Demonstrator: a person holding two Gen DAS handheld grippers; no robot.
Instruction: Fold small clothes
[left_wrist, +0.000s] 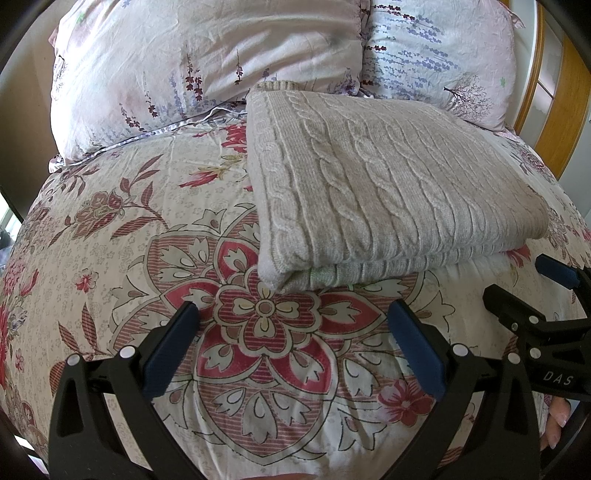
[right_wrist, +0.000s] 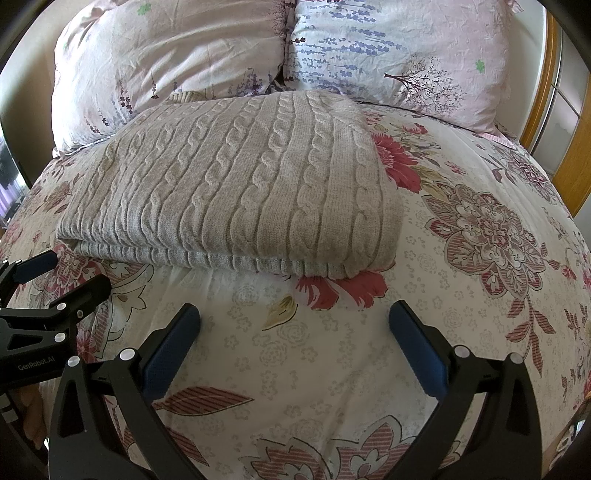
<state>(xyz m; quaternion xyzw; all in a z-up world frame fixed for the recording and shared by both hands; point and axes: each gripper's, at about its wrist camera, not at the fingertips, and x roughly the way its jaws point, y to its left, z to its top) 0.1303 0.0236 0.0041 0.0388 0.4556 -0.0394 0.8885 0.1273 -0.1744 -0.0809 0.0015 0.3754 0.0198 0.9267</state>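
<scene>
We see the folded cable-knit sweater (left_wrist: 388, 184) toward the bed's (left_wrist: 92, 258) pillow end, soft, thick, floppy; left gripper (left_wrist: 291, 325) and right gripper (right_wrist: 293, 325) gape empty, so pinch its near layered edge.

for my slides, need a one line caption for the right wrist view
Open right hand-held gripper hovers over the floral bedspread before a folded cable-knit sweater.

Left tool (left_wrist: 291, 321): black plastic frame, two angled fingers with dark blue pads (left_wrist: 168, 354), round silver screw heads at the joints. Right tool (right_wrist: 293, 321): same build, blue pads (right_wrist: 417, 347). White "DAS" lettering on right tool's side, "GenRobot.AI" on left tool's side.
</scene>
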